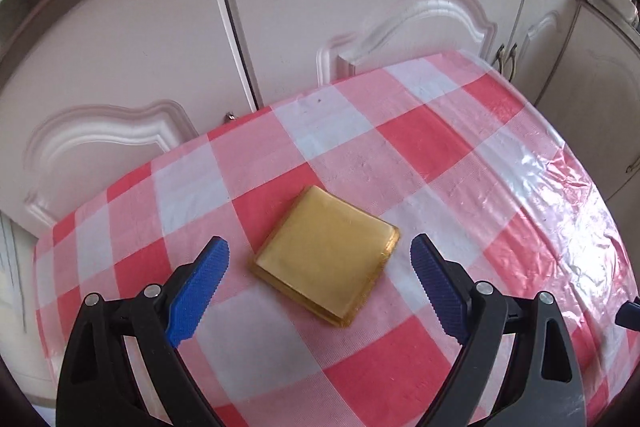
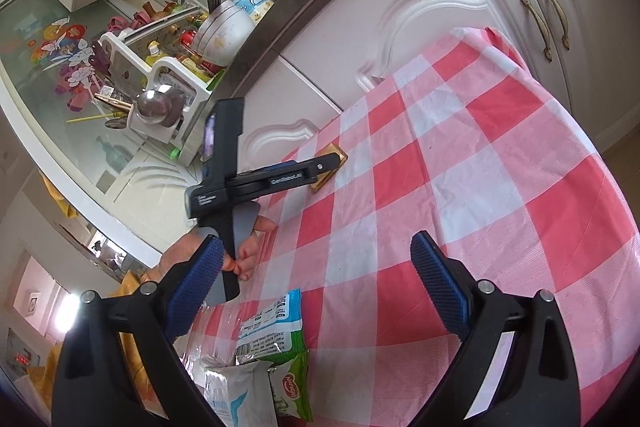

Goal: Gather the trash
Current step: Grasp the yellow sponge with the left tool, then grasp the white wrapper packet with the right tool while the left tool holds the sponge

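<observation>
Checked tablecloth (image 1: 460, 147) carries a gold packet (image 1: 326, 259). My left claw (image 1: 320, 259) hovers wide open, empty, straddling that packet; next: lower, close. Right claw (image 2: 316, 267) open, empty.

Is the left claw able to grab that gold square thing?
Probably yes. The left claw is open with the gold packet lying flat between its fingers on the checked tablecloth, nothing blocking.

The tablecloth (image 1: 360, 155) is checked cloth under glossy, wrinkled clear plastic. The packet (image 1: 326, 257) looks smooth, shiny gold foil. The wrappers (image 2: 264, 359) are glossy printed plastic. Blue ribbed pads (image 1: 198, 291) look matt.
</observation>
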### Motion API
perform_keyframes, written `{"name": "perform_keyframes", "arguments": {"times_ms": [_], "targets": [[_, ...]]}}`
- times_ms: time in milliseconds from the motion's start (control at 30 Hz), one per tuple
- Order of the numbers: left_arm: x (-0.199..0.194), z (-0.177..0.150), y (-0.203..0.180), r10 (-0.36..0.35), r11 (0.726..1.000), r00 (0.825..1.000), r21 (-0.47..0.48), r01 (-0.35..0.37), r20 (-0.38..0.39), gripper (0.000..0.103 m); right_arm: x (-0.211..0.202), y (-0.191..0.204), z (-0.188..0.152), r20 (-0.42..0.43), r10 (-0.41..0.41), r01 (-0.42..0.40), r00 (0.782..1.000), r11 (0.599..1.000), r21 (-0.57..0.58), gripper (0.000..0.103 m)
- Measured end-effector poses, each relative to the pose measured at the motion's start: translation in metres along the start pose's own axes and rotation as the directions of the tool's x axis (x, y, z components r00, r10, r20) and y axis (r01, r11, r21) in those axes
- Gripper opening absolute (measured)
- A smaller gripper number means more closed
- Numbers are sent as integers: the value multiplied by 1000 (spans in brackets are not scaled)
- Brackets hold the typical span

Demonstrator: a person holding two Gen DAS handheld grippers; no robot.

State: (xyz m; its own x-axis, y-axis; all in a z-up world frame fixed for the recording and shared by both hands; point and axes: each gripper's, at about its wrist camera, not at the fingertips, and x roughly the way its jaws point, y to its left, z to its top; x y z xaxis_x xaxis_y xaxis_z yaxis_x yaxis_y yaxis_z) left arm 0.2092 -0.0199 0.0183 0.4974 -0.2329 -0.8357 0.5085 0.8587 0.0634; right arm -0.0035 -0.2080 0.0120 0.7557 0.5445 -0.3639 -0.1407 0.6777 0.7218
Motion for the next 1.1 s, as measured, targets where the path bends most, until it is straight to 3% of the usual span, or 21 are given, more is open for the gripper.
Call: {"name": "perform_keyframes", "arguments": {"times_ms": [133, 233, 367, 533, 700, 867, 1100], "targets": [[6, -4, -1, -19, 1000, 1000, 17, 19, -12, 91, -2, 1, 0, 5, 1, -1, 1000, 1000, 1, 95], [7, -5, 0, -59, 998, 998, -7, 59, 8, 82, -1, 0, 0, 1, 4, -4, 1000, 1000, 3, 95], [6, -6, -2, -56, 998, 998, -18, 57, 40, 68, 1, 2, -1, -6, -4, 4, 1000, 1000, -6, 95], [1, -13, -11, -52, 998, 997, -14, 53, 54, 67, 1, 3, -2, -10, -10, 10, 1000, 1000, -9, 95], [-8, -24, -10, -30, 996, 997, -85, 36, 69, 67, 4, 11, -4, -39, -10, 7, 999, 998, -61, 95], [-30, -36, 3, -19, 984, 995, -175, 35, 93, 67, 11, 25, -12, -108, 2, -17, 994, 990, -138, 95], [-83, -63, 11, 11, 975, 988, -223, 24, 153, 67, 17, 40, -31, -218, 73, -113, 973, 978, -176, 95]]}}
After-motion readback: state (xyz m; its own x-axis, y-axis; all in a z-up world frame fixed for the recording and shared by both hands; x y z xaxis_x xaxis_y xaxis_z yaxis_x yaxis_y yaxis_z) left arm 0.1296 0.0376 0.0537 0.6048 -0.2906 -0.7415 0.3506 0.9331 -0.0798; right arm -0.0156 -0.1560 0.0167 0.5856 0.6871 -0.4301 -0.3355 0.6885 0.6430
